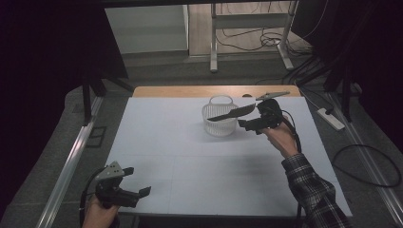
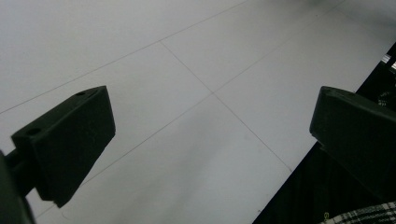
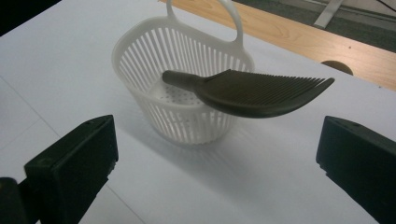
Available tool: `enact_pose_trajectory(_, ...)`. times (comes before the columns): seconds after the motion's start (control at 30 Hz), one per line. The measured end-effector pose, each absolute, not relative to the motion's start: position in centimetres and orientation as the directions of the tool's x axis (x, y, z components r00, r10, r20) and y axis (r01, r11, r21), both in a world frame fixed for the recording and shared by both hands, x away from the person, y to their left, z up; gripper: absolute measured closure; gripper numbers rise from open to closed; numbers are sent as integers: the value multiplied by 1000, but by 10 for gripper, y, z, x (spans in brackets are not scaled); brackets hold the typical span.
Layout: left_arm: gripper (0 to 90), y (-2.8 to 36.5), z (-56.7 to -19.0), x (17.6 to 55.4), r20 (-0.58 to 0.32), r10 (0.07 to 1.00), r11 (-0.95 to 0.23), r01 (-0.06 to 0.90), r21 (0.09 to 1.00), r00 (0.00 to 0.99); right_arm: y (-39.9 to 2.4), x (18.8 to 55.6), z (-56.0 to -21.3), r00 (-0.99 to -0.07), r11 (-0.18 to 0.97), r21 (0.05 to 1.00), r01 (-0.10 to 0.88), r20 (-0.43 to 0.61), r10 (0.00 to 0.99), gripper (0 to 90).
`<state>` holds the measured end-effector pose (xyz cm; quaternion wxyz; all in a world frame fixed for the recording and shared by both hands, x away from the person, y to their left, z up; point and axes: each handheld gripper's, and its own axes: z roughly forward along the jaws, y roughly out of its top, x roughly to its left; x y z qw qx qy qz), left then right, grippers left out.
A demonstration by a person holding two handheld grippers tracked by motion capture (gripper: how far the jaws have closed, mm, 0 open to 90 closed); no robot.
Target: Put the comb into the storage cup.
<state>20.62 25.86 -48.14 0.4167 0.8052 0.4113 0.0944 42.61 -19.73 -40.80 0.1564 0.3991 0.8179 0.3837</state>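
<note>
Dark comb [image 3: 254, 93], fine teeth, round handle, lying across white basket [image 3: 154, 60] rim.

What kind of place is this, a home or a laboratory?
Probably a lab or recording workshop: a white table between metal rails, loose cables and a power strip on the floor.

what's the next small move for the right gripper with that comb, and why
Probably draw the right gripper back, away from the basket. Its jaws stand wide open with nothing between them, and the dark comb already lies across the rim of the white slotted basket, handle end over the inside and teeth end jutting out past the rim. Whether it sits stably there is hard to tell.
</note>
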Motion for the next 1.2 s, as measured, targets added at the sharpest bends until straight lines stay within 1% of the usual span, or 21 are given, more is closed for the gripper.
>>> enact_pose_trajectory(0.93, 1, 259, -481, 206, -190, 740, -315, 582, 749, 645, -202, 406, -416, -654, 397, 757, 519, 53, 755, 0)
enact_pose_trajectory(1.2, 1, 259, -481, 206, -188, 741, -316, 582, 750, 645, -204, 398, -419, -662, 411, 746, 525, 53, 748, 0)
